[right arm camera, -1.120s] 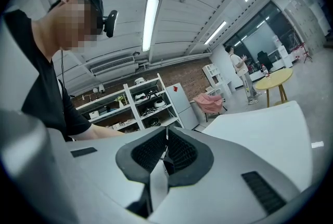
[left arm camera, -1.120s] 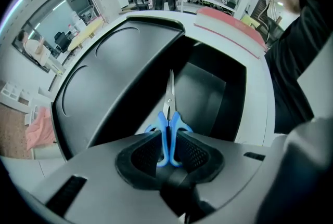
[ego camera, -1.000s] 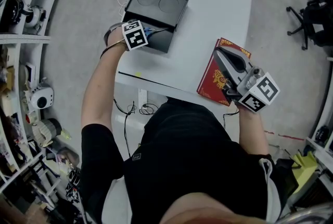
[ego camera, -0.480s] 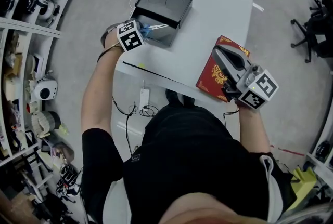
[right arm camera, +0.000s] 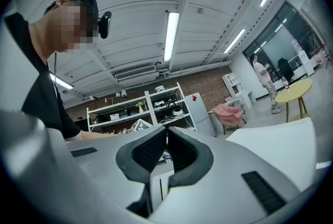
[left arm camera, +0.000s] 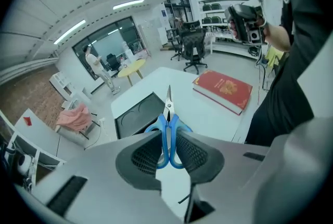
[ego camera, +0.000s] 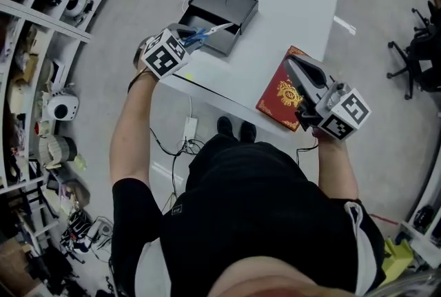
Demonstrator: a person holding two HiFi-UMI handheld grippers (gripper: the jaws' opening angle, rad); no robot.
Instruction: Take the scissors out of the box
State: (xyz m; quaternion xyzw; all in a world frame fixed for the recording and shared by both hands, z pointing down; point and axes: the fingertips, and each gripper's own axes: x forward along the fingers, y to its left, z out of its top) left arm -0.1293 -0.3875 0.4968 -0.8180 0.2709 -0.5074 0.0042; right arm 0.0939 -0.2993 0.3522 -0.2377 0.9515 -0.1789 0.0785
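Observation:
Blue-handled scissors [left arm camera: 167, 123] hang above the table, blades pointing away, with my left gripper [left arm camera: 167, 141] shut on the handles. In the head view that gripper [ego camera: 190, 38] is at the table's near left corner, and the scissors [ego camera: 205, 32] stick out over the front of the black box [ego camera: 220, 7]. The open black box [left arm camera: 136, 116] lies below on the white table [ego camera: 275, 20]. My right gripper [ego camera: 289, 64] hovers over a red book [ego camera: 281, 97]. In the right gripper view its jaws [right arm camera: 166, 137] are shut with nothing between them.
The red book [left arm camera: 223, 90] lies at the table's near right edge. Shelves [ego camera: 41, 47] full of gear stand left of the table. Office chairs [ego camera: 420, 47] are at the far right. Cables [ego camera: 186, 144] hang under the table's near edge.
My left gripper has risen out of the black box with the scissors and drifted to the near left. The right gripper shifted a little above the red book.

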